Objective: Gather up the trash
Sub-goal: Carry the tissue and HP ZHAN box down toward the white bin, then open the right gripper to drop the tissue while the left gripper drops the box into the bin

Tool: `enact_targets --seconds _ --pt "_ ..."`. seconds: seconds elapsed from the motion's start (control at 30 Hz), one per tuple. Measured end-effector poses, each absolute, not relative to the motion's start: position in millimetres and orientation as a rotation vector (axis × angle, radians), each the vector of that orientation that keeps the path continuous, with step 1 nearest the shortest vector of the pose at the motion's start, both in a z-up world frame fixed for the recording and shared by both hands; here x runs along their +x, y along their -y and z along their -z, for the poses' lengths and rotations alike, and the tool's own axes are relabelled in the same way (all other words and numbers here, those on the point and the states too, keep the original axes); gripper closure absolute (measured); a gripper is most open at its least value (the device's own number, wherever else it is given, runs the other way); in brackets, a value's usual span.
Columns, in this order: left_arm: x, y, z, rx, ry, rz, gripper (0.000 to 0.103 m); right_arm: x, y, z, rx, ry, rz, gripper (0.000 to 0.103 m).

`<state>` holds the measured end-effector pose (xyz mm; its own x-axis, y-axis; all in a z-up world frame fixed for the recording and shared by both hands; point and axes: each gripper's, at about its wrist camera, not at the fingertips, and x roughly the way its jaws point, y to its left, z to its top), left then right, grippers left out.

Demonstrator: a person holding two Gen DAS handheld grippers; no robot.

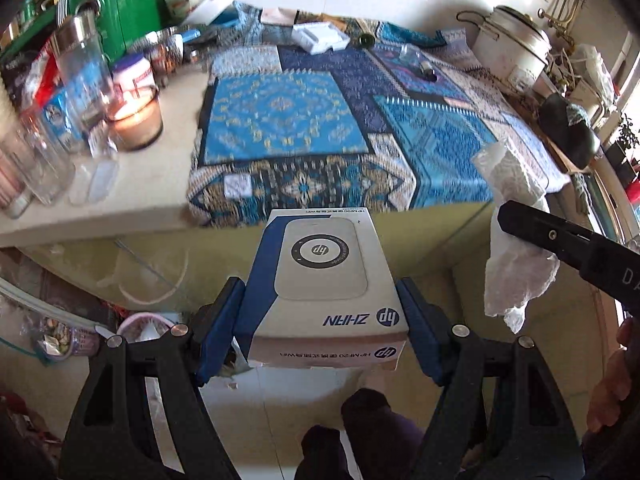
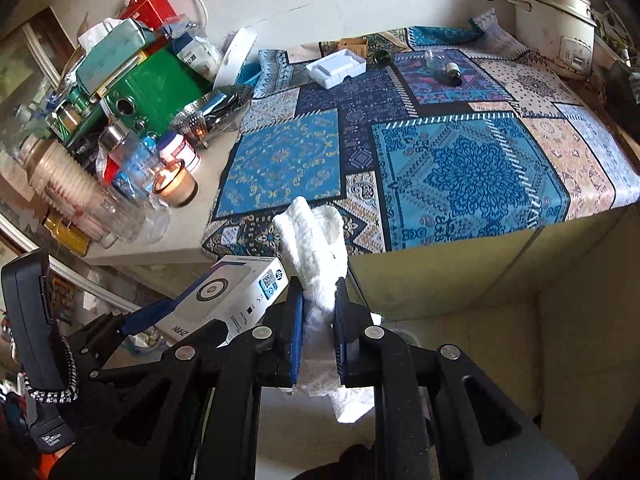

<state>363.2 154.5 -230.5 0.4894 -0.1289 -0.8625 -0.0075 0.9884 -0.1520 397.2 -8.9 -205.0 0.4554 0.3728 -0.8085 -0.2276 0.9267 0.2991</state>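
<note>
The left hand-held gripper (image 1: 320,316) is clamping one HP router box (image 1: 324,280) by its sides, clear of the worktop (image 1: 160,208). The right hand-held gripper (image 2: 318,320) is pinching one crumpled paper towel (image 2: 314,248), which is hanging loose below the jaws. The box is protruding forward and could be pivoting out under a sideways knock; the limp towel could be snagging the patterned tablecloth (image 2: 460,168). One white plastic tray (image 2: 336,68) and one small bottle (image 2: 454,72) are lying on the cloth.
</note>
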Motion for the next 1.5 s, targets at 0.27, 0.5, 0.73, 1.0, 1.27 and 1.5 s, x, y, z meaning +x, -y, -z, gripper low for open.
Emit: enact_targets --seconds 0.27,0.5,0.73,1.0,1.27,1.5 --pt "367 -130 299 -0.172 -1.175 0.098 0.028 397 29 273 0.172 -1.178 -0.330 0.091" --pt "380 -112 404 -0.232 -1.284 0.063 0.027 412 51 367 0.184 -1.300 -0.289 0.091" --pt "391 -100 517 -0.223 -1.343 0.011 0.028 429 55 476 0.153 -1.360 -0.296 0.091" --pt "387 -110 623 -0.206 -1.389 -0.085 0.028 441 37 606 0.169 -1.444 -0.331 0.090" --pt "380 -120 690 -0.238 -1.431 -0.105 0.028 439 8 695 0.131 -1.511 -0.337 0.087" --pt "378 -125 719 -0.282 -1.445 -0.128 0.027 439 11 722 0.083 -1.548 -0.349 0.076"
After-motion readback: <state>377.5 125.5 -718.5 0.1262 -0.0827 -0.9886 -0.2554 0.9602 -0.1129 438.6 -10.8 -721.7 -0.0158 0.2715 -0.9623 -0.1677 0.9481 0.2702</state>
